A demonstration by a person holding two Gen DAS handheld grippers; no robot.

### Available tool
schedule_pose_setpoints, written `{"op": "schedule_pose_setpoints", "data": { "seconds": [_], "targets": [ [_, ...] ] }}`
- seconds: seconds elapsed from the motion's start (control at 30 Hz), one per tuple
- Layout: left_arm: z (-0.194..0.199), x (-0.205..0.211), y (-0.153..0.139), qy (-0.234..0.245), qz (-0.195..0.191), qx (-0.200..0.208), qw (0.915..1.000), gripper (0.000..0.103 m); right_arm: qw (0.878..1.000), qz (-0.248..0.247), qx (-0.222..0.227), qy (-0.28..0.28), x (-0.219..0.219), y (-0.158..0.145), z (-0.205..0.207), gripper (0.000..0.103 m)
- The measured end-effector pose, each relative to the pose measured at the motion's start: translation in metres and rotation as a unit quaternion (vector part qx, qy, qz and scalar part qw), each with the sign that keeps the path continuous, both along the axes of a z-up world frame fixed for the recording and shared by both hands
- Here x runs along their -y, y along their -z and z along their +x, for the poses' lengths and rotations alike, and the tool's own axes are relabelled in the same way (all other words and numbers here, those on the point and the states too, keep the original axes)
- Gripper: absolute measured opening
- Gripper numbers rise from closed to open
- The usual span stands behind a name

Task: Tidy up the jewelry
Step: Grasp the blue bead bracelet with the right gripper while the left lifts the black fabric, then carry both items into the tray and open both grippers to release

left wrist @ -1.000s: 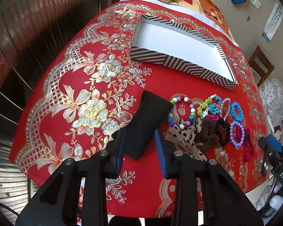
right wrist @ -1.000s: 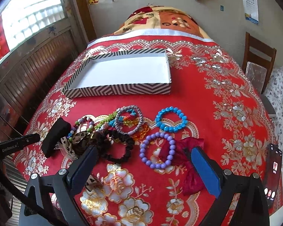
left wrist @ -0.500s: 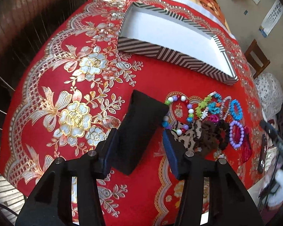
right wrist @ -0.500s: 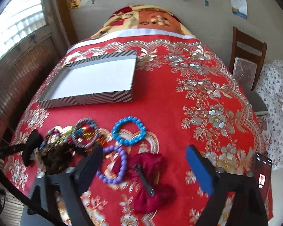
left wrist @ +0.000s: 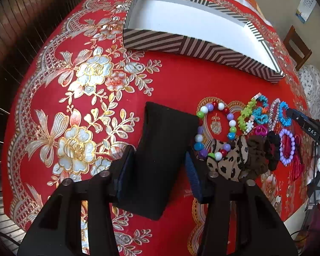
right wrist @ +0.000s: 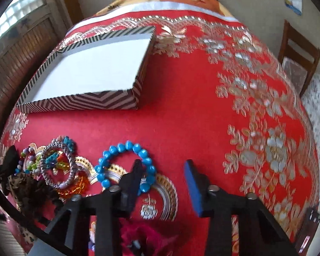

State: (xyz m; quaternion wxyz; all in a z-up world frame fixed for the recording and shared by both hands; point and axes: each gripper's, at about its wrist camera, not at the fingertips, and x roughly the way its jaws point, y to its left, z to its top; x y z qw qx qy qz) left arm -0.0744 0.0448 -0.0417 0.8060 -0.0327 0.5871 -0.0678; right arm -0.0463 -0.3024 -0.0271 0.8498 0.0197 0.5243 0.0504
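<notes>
The striped box shows only its bare white floor. The left gripper straddles a black stand, jaws just beside it. The right gripper gapes empty over the blue bracelet; other bracelets lie on the cloth.

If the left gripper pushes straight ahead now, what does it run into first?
The black stand already sits between the open left gripper fingers; beyond it, likely the striped box, though depth is unclear.
</notes>
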Motion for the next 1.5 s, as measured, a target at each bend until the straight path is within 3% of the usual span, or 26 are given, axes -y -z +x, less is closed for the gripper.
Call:
{"op": "schedule_pose_setpoints", "data": {
  "seconds": [0.03, 0.1, 0.17, 0.27, 0.57, 0.97, 1.13, 1.3, 1.5],
  "targets": [
    [0.000, 0.000, -0.001, -0.001, 0.002, 0.002, 1.0000, 0.034, 1.000, -0.006, 0.003, -0.003, -0.001, 0.000, 0.001, 0.025],
    [0.002, -0.004, -0.003, -0.007, -0.006, 0.000, 1.0000, 0.023, 1.000, -0.020, 0.009, -0.012, -0.004, 0.000, 0.001, 0.008],
    [0.005, -0.009, -0.008, -0.012, -0.016, -0.003, 0.9998, 0.016, 1.000, -0.016, 0.008, -0.017, -0.003, -0.001, 0.003, 0.008],
    [0.008, -0.016, -0.021, -0.014, -0.024, 0.009, 0.9996, 0.015, 1.000, 0.017, 0.011, -0.011, 0.004, -0.010, 0.004, 0.008],
    [0.027, -0.020, -0.067, -0.004, -0.042, 0.059, 0.9973, 0.015, 0.997, 0.026, 0.065, -0.027, -0.007, -0.069, -0.003, 0.008],
    [0.103, 0.015, -0.092, -0.007, -0.039, 0.098, 0.9944, 0.015, 0.991, 0.046, 0.112, -0.057, -0.034, -0.120, 0.037, 0.008],
    [0.145, 0.035, -0.083, -0.014, -0.027, 0.096, 0.9949, 0.015, 0.990, 0.073, 0.099, -0.074, -0.057, -0.109, 0.074, 0.008],
    [0.179, 0.048, -0.053, -0.027, -0.012, 0.068, 0.9973, 0.015, 0.990, 0.103, 0.059, -0.076, -0.064, -0.073, 0.107, 0.008],
    [0.183, 0.053, -0.022, -0.029, 0.001, 0.033, 0.9990, 0.015, 0.993, 0.092, -0.002, -0.077, -0.045, -0.029, 0.115, 0.008]
  ]
}}
